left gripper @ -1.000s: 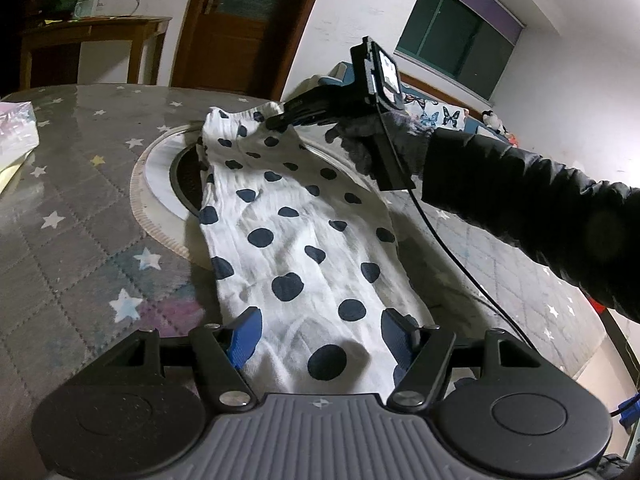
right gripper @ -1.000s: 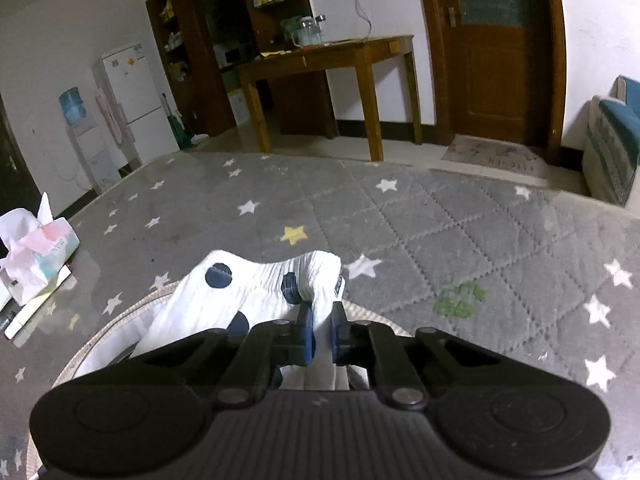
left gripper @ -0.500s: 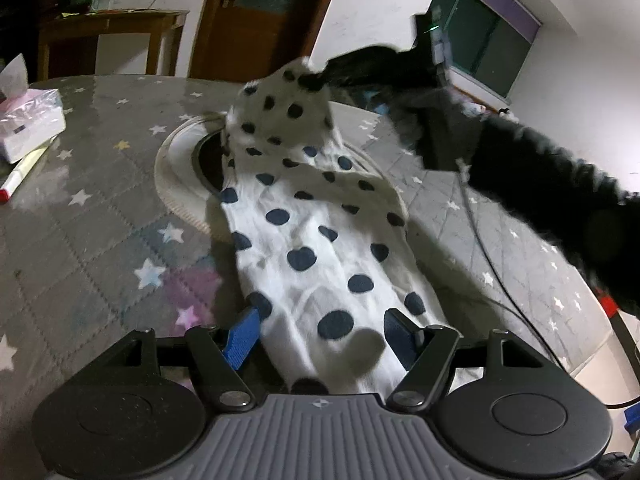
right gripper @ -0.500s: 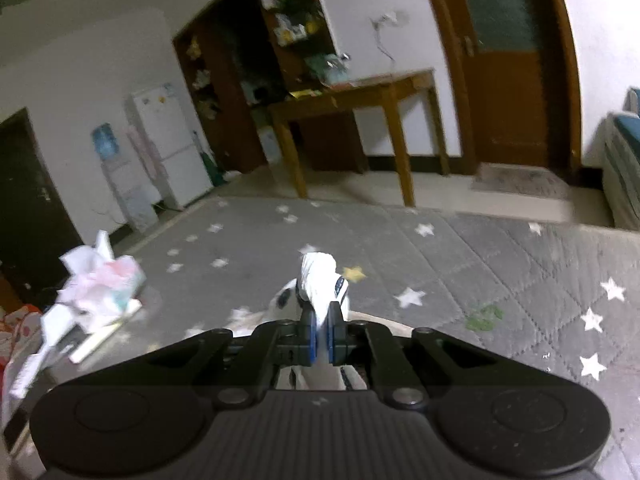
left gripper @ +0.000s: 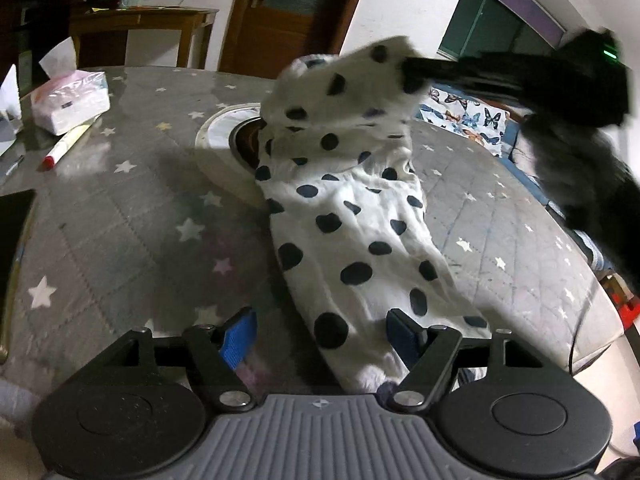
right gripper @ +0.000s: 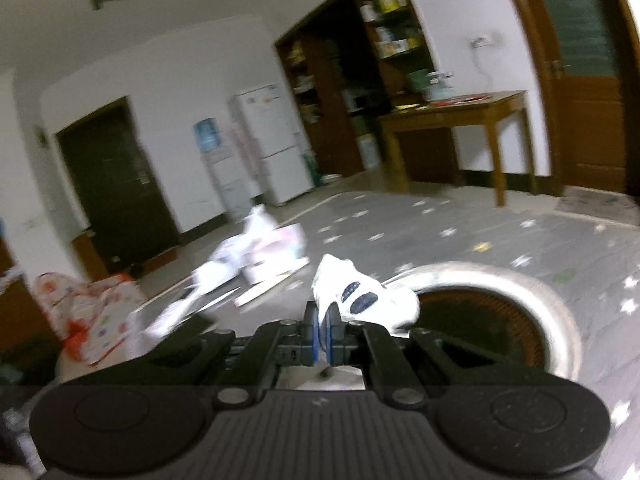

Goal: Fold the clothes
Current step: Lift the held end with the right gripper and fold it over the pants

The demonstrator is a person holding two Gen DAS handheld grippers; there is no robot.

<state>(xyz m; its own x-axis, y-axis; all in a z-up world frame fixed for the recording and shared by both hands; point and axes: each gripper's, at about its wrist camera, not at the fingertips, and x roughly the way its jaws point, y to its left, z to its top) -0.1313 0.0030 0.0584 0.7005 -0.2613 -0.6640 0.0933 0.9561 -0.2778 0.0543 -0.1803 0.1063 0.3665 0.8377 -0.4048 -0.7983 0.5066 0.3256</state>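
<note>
A white garment with dark polka dots [left gripper: 352,216] lies lengthwise on the grey star-patterned table cover [left gripper: 120,220]. My left gripper [left gripper: 320,336] is open, its blue fingers on either side of the garment's near end. My right gripper [right gripper: 322,320] is shut on the garment's far end [right gripper: 360,296] and holds it lifted above the table. In the left wrist view it shows blurred at the upper right [left gripper: 412,68], pinching the raised cloth.
A round pale-rimmed opening [left gripper: 228,132] in the table lies under the garment's far part and shows in the right wrist view [right gripper: 500,312]. A tissue pack [left gripper: 68,100] and a marker [left gripper: 66,144] lie at the left. A wooden side table [right gripper: 460,120] stands behind.
My right gripper has lifted the garment's far end higher and swung it toward my left gripper, so the cloth bends over. My left gripper stays open around the near end.
</note>
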